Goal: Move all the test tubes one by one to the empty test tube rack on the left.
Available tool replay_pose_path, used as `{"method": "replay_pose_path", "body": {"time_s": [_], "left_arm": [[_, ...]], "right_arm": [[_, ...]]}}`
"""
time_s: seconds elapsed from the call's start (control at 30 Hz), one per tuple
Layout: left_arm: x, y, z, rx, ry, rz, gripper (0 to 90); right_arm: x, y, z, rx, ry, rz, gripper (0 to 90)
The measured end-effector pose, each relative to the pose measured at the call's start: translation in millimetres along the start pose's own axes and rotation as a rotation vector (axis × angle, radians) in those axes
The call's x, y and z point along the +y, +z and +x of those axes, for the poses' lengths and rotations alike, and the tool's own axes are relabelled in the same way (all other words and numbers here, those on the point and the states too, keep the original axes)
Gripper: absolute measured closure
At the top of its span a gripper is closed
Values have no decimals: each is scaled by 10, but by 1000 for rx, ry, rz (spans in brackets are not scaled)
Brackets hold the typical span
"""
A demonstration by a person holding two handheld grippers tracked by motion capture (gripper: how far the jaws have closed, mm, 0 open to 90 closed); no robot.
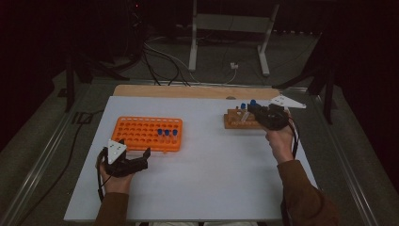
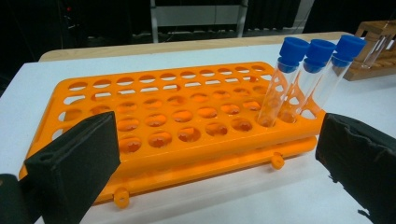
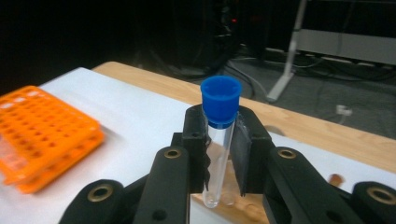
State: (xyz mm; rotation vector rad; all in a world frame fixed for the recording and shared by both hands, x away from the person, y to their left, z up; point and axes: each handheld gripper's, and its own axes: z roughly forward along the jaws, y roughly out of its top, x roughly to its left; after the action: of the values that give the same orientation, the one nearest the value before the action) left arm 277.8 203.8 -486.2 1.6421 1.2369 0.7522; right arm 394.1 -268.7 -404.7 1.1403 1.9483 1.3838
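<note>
White counter point(image 1: 202, 188) under both my arms; forearms come in from 6 o'clock in the high view, brown sleeves on both.

Orange rack point(image 1: 147, 133) lies flat at approx 9 o'clock of counter centre. 3 blue-capped tubes point(image 1: 167, 135) stand in a row at its right end, leaning a bit in the left gripper view. Wooden rack point(image 1: 241, 120) sits at approx 2 o'clock, near the far edge, w/ a few blue caps poking up from it.

My right arm is stretched fwd, hand point(image 1: 279, 140) raised at the wooden rack's right end, wrist angled so the right tool point(image 1: 254, 109) points toward 10 o'clock over that rack. Its pads are pressed in on a clear tube w/ blue cap point(image 3: 220, 140): pinched on the glass just under the cap, tube upright, cap standing above the pad tops, rounded bottom hanging free below them. Tube bottom is above the wood; can't tell if it's clear of its hole.

My left hand point(image 1: 113, 176) rests low near the counter's front-left, at 6 o'clock of the orange rack. Left tool point(image 1: 136, 153) is level, aimed at the rack's near side. Pads spread wide, nothing btwn them but the rack beyond.
</note>
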Motion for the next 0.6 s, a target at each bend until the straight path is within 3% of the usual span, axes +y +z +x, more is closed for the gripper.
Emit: {"method": "replay_pose_path", "body": {"time_s": [0.6], "left_arm": [[-6,7,7,-3,-7,1,7]], "right_arm": [[-228,-133,269,116,22,12,769]]}}
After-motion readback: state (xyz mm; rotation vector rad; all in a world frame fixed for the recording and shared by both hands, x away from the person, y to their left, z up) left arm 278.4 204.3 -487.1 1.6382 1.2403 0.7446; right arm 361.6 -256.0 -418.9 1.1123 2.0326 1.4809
